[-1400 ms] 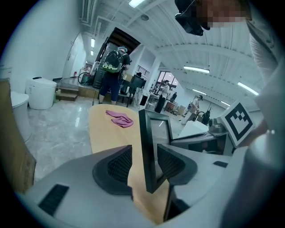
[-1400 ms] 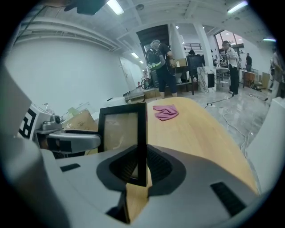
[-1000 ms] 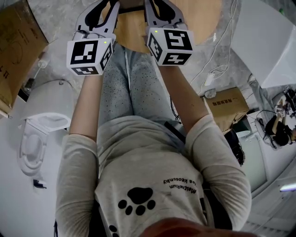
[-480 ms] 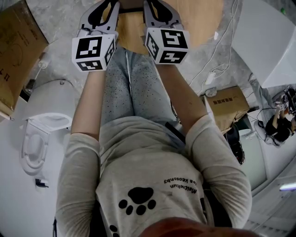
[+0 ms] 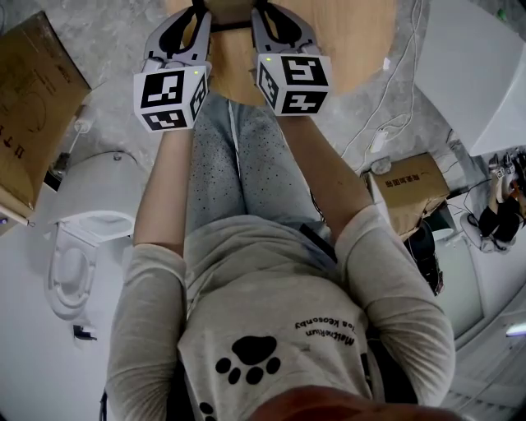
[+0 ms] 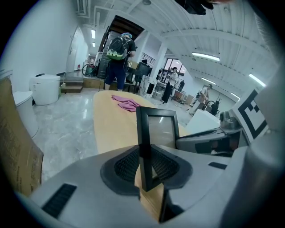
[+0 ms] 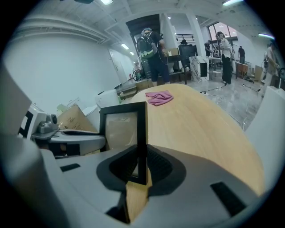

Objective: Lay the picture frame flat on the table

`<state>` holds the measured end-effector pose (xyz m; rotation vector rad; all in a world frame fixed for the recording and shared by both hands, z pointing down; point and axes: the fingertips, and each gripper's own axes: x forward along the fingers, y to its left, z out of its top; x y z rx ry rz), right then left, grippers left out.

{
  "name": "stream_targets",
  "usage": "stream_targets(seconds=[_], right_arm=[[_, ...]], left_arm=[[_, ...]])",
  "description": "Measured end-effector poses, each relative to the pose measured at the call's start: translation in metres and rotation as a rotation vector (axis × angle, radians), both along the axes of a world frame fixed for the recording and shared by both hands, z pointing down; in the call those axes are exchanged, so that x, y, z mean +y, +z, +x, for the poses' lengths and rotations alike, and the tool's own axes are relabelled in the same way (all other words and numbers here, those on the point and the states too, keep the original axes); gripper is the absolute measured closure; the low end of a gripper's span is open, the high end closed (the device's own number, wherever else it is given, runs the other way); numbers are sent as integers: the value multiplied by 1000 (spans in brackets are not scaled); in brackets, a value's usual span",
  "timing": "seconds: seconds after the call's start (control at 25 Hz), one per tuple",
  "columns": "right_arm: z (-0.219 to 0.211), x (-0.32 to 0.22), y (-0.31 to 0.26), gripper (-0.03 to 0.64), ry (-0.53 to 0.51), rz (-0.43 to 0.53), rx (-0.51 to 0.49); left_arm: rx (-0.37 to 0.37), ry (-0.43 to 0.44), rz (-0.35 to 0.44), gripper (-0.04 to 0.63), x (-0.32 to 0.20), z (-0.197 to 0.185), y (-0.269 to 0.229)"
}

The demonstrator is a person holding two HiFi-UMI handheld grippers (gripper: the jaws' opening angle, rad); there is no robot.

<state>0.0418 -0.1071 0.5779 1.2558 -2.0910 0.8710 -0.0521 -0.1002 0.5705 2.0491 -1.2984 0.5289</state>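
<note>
A black picture frame (image 6: 156, 129) stands upright on the pale wooden table (image 6: 113, 129), its glass reflecting the room. My left gripper (image 6: 144, 164) is shut on the frame's left side bar, which is pinched between the ribbed pads. My right gripper (image 7: 141, 167) is shut on the right side bar of the frame (image 7: 124, 133). In the head view both grippers, left (image 5: 197, 6) and right (image 5: 265, 6), reach over the table's near edge (image 5: 353, 41). Only a dark strip of the frame (image 5: 232, 25) shows between them there.
A pink cloth (image 6: 126, 103) lies farther along the table, also visible from the right gripper (image 7: 159, 98). Cardboard boxes (image 5: 33, 99) (image 5: 407, 185), a white bin (image 5: 90, 189) and cables (image 5: 386, 107) sit on the floor around me. People stand beyond the table's far end (image 6: 118, 49).
Both grippers have edged slightly forward over the table, and the left marker cube has drifted a little toward the right one. The frame stays between them.
</note>
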Motion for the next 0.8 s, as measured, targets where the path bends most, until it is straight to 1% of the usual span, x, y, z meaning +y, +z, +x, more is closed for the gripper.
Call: stream_targets(seconds=[0.8], right_arm=[[9,-10,30,546,24,-56,27]], left_arm=[[0,30,-65,509,-13,9,32]])
